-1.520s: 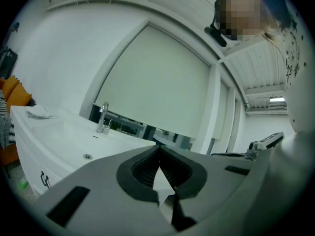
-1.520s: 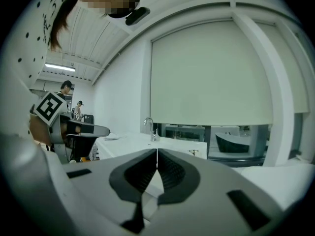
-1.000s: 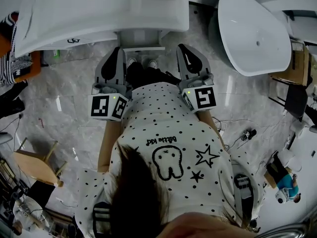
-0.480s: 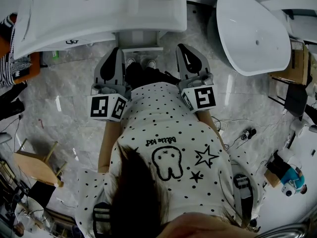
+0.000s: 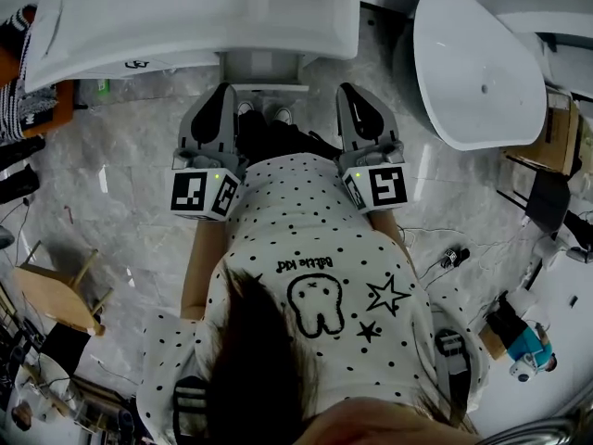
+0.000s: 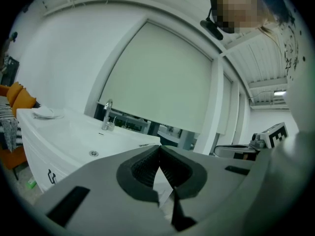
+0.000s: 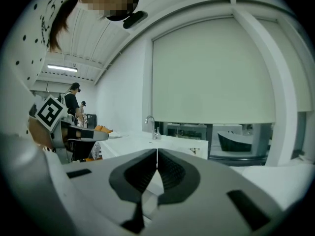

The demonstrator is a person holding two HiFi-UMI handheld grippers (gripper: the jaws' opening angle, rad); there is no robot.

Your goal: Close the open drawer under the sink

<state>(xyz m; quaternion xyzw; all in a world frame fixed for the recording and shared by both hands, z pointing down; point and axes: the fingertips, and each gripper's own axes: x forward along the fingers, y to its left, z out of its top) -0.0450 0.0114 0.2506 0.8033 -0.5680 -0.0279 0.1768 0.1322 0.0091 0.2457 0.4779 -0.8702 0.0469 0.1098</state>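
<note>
Head view: the white sink (image 5: 185, 17) stood at the top of frame. A grey-and-white drawer (image 5: 269, 74) projected slightly past its near edge, directly ahead of the person. The left claw (image 5: 222, 93) sat just beside the drawer's left corner and the right claw (image 5: 350, 91) just off its right side; contact with either could not be determined. Left gripper view: the left claw (image 6: 159, 149) was closed, pads meeting at the tip, nothing between them, with the faucet (image 6: 106, 114) beyond. Right gripper view: the right claw (image 7: 157, 154) was likewise closed and empty. The 2 shoes (image 5: 264, 113) showed between the claws on the marble floor (image 5: 120, 174). A second white basin (image 5: 477, 63) stood well apart at right.
</note>
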